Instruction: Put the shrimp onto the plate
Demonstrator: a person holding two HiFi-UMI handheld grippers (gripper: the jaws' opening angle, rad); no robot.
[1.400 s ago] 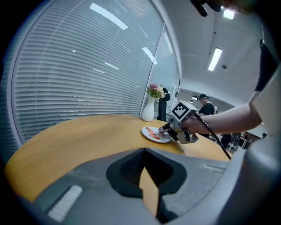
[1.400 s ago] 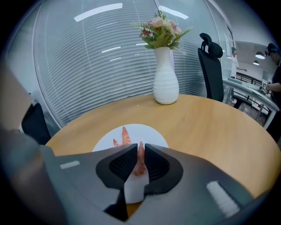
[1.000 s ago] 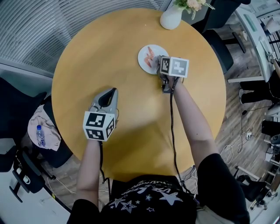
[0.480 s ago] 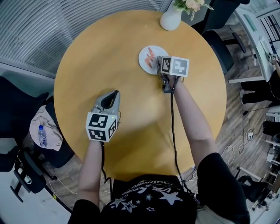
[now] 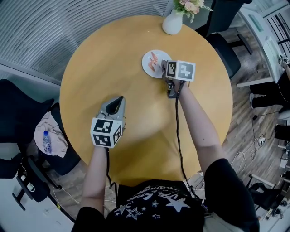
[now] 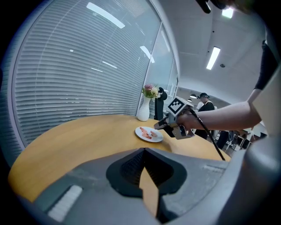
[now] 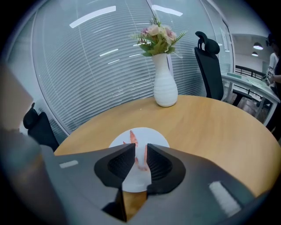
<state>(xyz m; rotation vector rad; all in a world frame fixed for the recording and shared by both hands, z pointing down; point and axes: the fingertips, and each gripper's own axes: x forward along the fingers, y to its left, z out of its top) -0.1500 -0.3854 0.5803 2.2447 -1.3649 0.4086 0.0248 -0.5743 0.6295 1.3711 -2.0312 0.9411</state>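
Shrimp already on the plate; little seems left to do.
Shrimp (image 5: 154, 58) lie on the plate (image 5: 148, 69), upper centre. The right claw (image 7: 140, 151) is slightly spread and empty, the left claw (image 6: 144, 151) pressed together.

We see a round wooden table (image 5: 113, 68) with a white vase (image 5: 172, 23) of pink flowers (image 5: 188, 5) near its far edge. A black office chair (image 7: 208, 66) stands behind the vase, before slatted blinds (image 6: 79, 79). Left of the table, a water bottle (image 5: 46, 142) lies on beige cloth (image 5: 56, 129).
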